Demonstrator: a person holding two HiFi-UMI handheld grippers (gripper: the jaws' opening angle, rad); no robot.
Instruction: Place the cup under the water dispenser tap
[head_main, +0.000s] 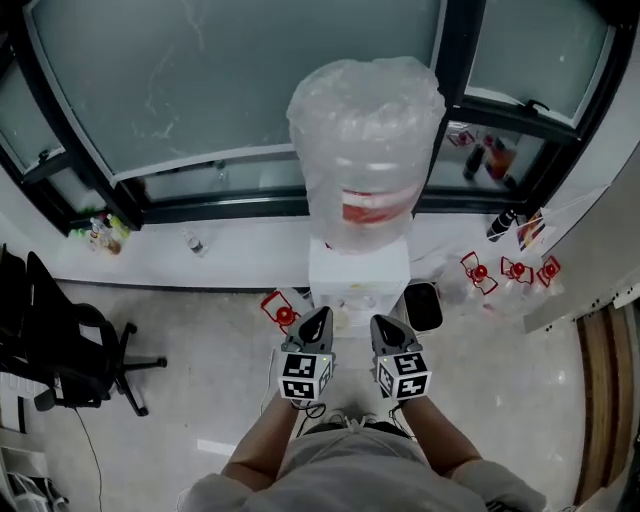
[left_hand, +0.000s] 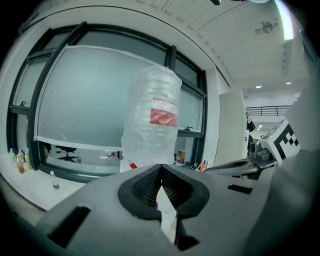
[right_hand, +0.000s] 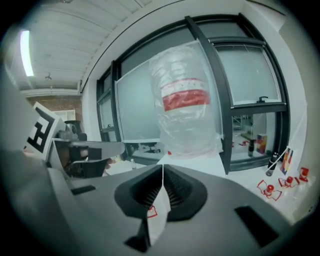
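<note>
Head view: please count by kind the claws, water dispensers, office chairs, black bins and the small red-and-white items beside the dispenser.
Claws: 2
Water dispenser: 1
Office chair: 1
Black bin: 1
Red-and-white items: 4
Total: 9

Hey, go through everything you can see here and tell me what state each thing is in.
Left gripper: shut, empty.
Right gripper: shut, empty.
Bottle: seated on the dispenser, covered in clear plastic.
Dispenser: upright by the window.
Chair: upright, nobody in it.
Cup: not in view.
</note>
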